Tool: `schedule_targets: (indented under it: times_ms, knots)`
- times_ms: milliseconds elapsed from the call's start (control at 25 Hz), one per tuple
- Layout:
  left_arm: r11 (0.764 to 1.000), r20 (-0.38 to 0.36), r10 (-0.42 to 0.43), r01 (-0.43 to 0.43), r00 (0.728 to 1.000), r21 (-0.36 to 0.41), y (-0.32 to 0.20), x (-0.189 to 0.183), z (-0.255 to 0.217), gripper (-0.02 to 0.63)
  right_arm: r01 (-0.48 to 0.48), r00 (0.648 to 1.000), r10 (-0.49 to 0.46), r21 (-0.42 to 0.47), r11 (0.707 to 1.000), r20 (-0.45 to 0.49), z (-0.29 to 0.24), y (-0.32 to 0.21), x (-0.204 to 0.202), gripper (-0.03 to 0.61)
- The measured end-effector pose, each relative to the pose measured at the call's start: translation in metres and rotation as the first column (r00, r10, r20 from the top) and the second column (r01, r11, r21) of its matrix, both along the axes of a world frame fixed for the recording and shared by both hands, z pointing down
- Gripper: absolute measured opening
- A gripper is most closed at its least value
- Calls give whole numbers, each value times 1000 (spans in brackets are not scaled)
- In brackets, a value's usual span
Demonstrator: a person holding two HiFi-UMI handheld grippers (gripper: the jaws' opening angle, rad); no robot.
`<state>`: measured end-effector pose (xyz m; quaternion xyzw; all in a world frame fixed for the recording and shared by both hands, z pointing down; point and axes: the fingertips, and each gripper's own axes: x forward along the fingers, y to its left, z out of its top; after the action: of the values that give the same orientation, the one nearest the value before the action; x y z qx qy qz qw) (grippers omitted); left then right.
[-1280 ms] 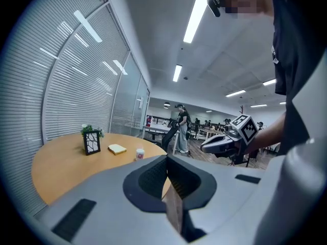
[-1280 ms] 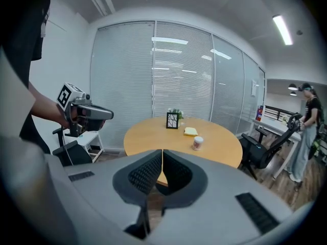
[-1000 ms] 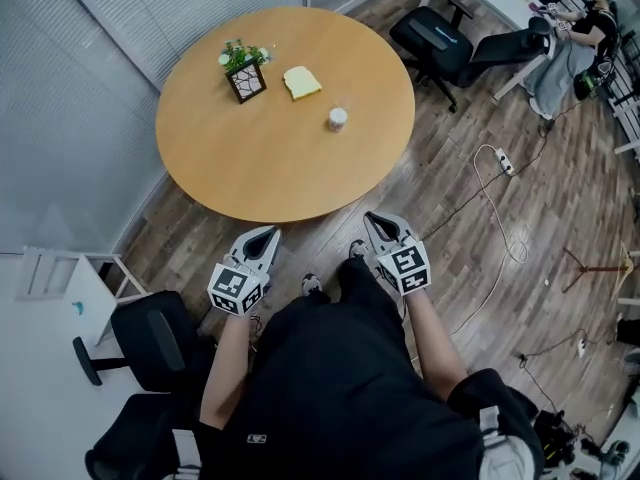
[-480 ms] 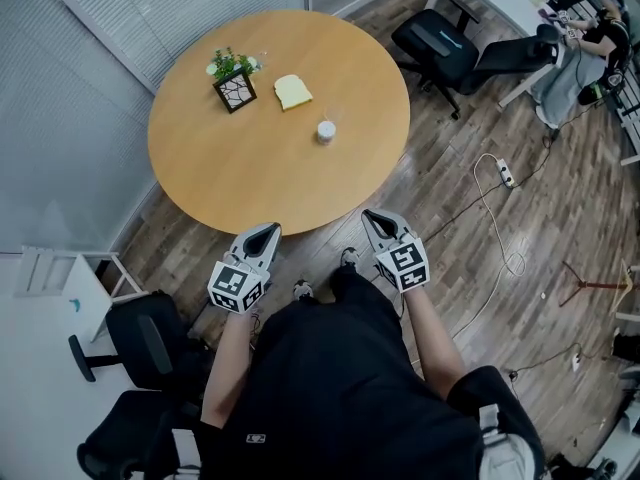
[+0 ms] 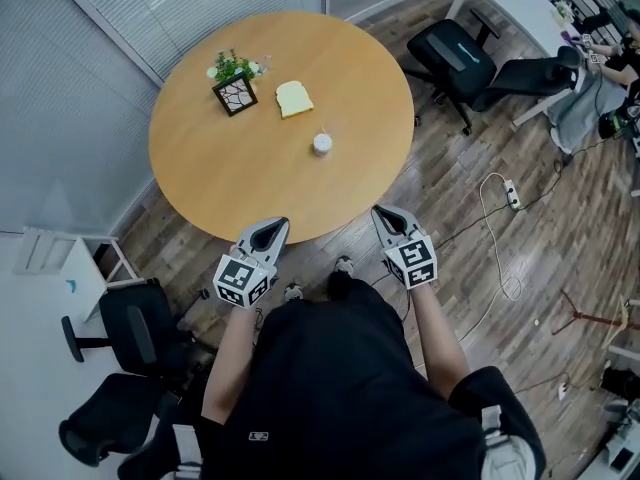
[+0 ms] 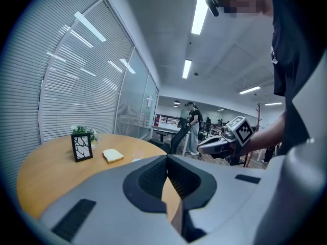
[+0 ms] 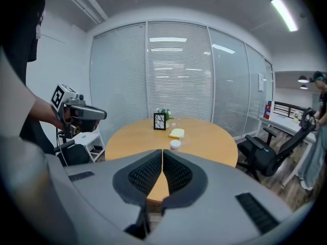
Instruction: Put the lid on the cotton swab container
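A small white round cotton swab container (image 5: pixel 321 144) stands on the round wooden table (image 5: pixel 240 178), right of its middle; it also shows in the right gripper view (image 7: pixel 175 145). I cannot make out a lid. My left gripper (image 5: pixel 278 224) and right gripper (image 5: pixel 381 212) hover off the table's near edge, in front of the person's body, well short of the container. Both are shut and hold nothing. From the left gripper view its jaws (image 6: pixel 166 158) meet with nothing between them. The right gripper (image 7: pixel 162 152) points at the table the same way.
A black framed planter (image 5: pixel 232 83) and a pale yellow flat block (image 5: pixel 293 98) sit at the table's far side. A black office chair (image 5: pixel 455 53) stands to the right, another (image 5: pixel 135 328) at lower left beside a white shelf (image 5: pixel 50 253). A power strip and cable (image 5: pixel 510 190) lie on the floor.
The table and container have drawn a little nearer in the head view. Both grippers stay shut and low in front of the body, shifted slightly right.
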<state>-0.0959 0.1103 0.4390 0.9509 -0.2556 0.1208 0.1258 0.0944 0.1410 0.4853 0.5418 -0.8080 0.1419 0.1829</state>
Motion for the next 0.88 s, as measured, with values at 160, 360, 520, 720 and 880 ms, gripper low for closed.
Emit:
schedule_targets:
  times_ms: [160, 360, 520, 720, 880]
  knots:
    - [999, -3, -32, 32, 999, -2, -6, 15, 1, 8, 30, 1000, -30, -5, 1000, -5, 2, -9, 18, 6]
    - [998, 4, -68, 68, 998, -13, -8, 23, 6, 7, 68, 998, -68, -20, 997, 1, 10, -16, 26, 5]
    - [995, 9, -99, 100, 995, -20, -13, 26, 10, 8, 107, 994, -107, -24, 994, 5, 13, -24, 25, 6]
    - [993, 11, -112, 112, 994, -28, -18, 36, 15, 7, 121, 993, -121, -38, 992, 4, 19, -31, 35, 6]
    - [994, 13, -104, 104, 995, -37, -27, 40, 17, 8, 116, 993, -116, -43, 992, 4, 18, -43, 38, 6]
